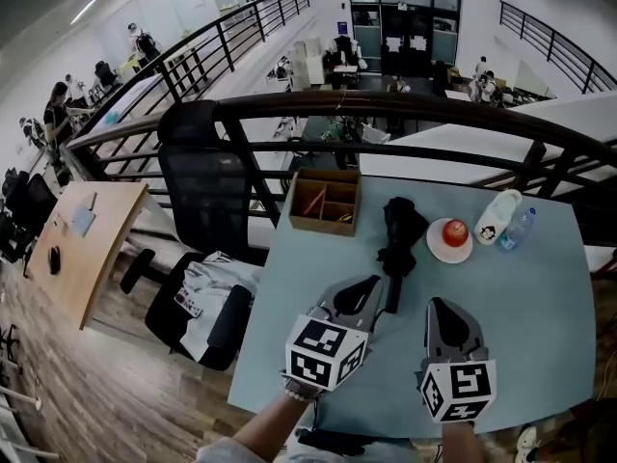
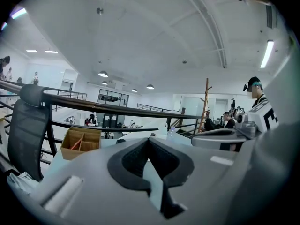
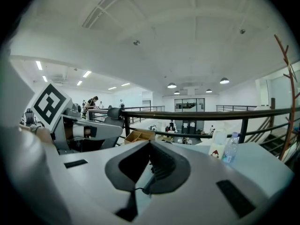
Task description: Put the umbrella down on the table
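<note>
Two marker cubes are seen closest, one on each claw, both held side by side above the near half of the table (image 1: 540, 316) and aimed toward its far edge, tipped only slightly downward. The left claw (image 1: 374, 284) is closed, with nothing caught between its pads; its tip is placed just beside the handle end of the umbrella (image 1: 397, 244). The right claw (image 1: 442, 307) is likewise closed and empty.

The umbrella, black and folded, is laid flat on the table's middle, its handle turned toward the near edge. A wooden box (image 1: 326, 202) with dividers is set at the far left corner. Toward the far right edge a plate (image 1: 449, 249) carrying an apple (image 1: 455, 231) is flanked by a white bottle (image 1: 497, 217) and a clear bottle (image 1: 518, 228). Beyond the far edge a black railing (image 1: 386, 104) is curved around an open office floor; a mesh chair (image 1: 198, 177) and a wooden desk (image 1: 87, 249) are placed to the left.
</note>
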### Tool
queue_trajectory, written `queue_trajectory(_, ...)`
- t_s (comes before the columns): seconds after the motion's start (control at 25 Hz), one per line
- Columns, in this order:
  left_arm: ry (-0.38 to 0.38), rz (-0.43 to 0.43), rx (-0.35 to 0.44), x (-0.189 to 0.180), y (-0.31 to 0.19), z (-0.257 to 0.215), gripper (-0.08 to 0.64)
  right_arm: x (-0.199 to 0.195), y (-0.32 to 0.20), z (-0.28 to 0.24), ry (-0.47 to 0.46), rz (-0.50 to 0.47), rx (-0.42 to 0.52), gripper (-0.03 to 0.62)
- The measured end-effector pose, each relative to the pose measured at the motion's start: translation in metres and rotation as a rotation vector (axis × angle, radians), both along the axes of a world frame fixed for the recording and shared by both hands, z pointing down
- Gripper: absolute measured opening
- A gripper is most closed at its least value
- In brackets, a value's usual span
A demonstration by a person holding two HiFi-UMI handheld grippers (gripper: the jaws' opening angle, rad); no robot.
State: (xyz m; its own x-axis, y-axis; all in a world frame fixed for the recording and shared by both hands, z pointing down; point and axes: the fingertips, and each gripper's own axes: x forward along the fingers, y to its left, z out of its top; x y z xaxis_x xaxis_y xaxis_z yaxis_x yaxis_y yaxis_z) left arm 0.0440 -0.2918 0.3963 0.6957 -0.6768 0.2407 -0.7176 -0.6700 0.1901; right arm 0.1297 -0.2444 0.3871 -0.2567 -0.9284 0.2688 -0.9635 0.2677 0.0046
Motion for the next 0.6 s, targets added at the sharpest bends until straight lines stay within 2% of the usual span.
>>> queue_trajectory(0.32,-0.003,0.031,0.041,-0.01,0.052,-0.018,0.005,-0.016,0.043,-0.013,0.017,0.019,0.034,-0.002)
queue_trajectory(0.6,-0.013,0.009,0.053,-0.016,0.091,-0.028,0.005,-0.025,0.071,-0.023,0.019,-0.03,0.052,-0.002)
